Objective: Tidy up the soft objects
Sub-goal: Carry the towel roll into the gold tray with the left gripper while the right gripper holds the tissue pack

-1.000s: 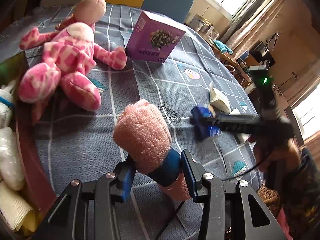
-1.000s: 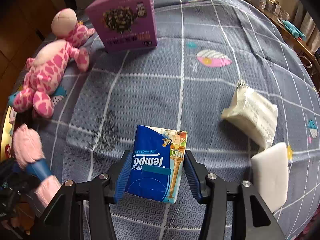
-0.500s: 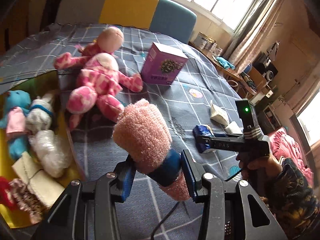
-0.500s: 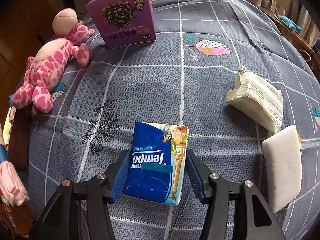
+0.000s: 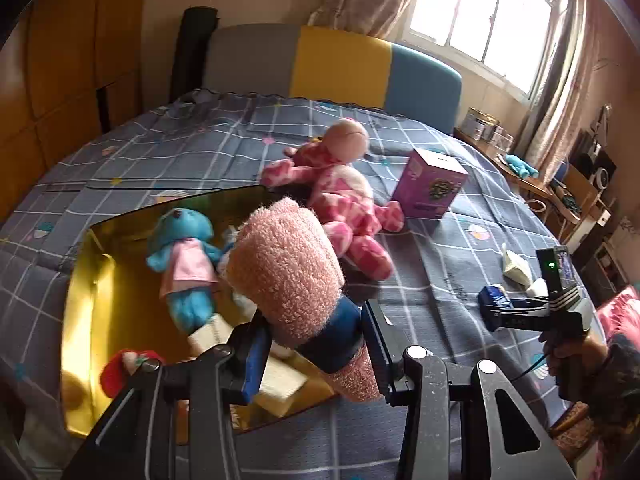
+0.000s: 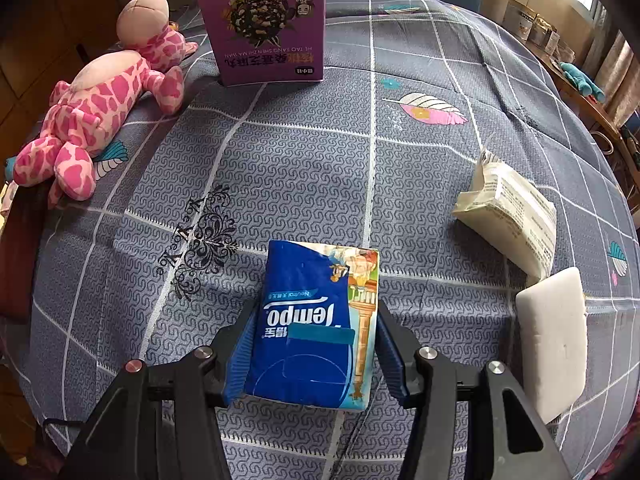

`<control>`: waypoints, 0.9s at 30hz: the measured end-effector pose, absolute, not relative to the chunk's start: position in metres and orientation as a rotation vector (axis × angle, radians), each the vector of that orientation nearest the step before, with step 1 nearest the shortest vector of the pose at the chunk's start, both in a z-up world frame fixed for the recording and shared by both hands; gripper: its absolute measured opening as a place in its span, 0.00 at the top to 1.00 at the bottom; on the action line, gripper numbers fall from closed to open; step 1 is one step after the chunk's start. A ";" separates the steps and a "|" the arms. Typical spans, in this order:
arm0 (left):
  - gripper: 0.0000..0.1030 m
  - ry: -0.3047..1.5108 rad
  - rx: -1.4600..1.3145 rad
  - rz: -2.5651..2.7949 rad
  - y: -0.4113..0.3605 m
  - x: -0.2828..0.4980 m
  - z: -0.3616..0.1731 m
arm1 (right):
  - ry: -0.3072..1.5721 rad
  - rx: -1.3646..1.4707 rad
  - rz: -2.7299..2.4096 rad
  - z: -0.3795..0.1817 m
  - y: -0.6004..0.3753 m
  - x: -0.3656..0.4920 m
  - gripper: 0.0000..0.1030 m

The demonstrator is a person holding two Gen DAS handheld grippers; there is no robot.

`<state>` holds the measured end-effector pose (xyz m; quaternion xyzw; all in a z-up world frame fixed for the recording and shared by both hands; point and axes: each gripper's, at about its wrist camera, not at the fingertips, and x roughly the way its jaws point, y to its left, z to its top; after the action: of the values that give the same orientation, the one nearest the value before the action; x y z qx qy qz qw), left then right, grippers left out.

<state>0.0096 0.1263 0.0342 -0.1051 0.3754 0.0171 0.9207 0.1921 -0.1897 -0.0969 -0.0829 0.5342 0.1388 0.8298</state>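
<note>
My left gripper (image 5: pixel 316 348) is shut on a rolled pink towel (image 5: pixel 286 268) with a blue band, held up above the right part of a yellow box (image 5: pixel 80 280). The box holds a blue plush (image 5: pixel 184 256), white soft items and a red item. My right gripper (image 6: pixel 312 348) is shut on a blue Tempo tissue pack (image 6: pixel 316 320), low over the grey checked bedspread; it also shows in the left wrist view (image 5: pixel 496 308). A pink spotted plush (image 6: pixel 96 116) lies at the left, beside the box (image 5: pixel 344 196).
A purple carton (image 6: pixel 268 24) stands at the back. A cream tissue packet (image 6: pixel 512 216) and a white sponge pad (image 6: pixel 556 340) lie at the right. A headboard, window and cluttered side table lie beyond the bed.
My left gripper has lifted and swung left with the towel, from over the bedspread to above the yellow box. My right gripper has drawn back slightly, still holding the tissue pack.
</note>
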 end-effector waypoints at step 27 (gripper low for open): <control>0.57 0.836 -0.225 0.352 0.268 -0.020 0.005 | 1.094 -0.230 0.287 -0.095 -0.186 0.187 0.47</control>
<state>-0.0201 0.2682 0.0047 -0.1083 0.4028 0.1696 0.8929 0.1865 -0.1860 -0.0954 -0.1088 0.5171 0.1357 0.8380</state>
